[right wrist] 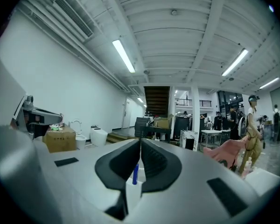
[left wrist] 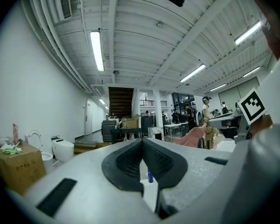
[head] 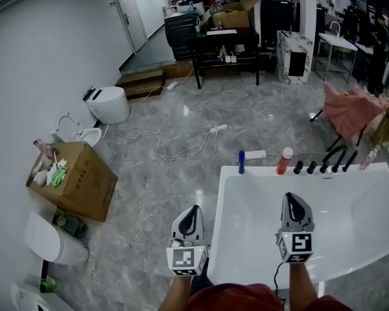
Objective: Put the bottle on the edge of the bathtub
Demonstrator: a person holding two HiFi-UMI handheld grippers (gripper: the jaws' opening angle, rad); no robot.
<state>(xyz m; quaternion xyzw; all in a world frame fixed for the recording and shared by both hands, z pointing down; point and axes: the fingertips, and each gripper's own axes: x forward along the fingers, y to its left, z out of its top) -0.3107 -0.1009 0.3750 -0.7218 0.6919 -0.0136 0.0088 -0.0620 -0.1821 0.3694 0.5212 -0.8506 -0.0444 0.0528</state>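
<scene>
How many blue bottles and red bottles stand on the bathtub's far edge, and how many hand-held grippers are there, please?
Blue bottle: 1
Red bottle: 1
Hand-held grippers: 2, the left hand-held gripper and the right hand-held gripper
Total: 4

A large hall under a ribbed white ceiling [right wrist: 186, 27], lit by long tube lights [left wrist: 97, 50]. Grey marbled floor tiles [head: 181, 115] run from a plain white wall [head: 45, 50] towards a dark staircase [left wrist: 120, 101]. A white toilet [head: 109, 103], an open cardboard box [head: 74, 177] and a loose white cable [head: 181, 149] lie at left. What looks like pink cloth [head: 350, 109] drapes a stand at right.
</scene>
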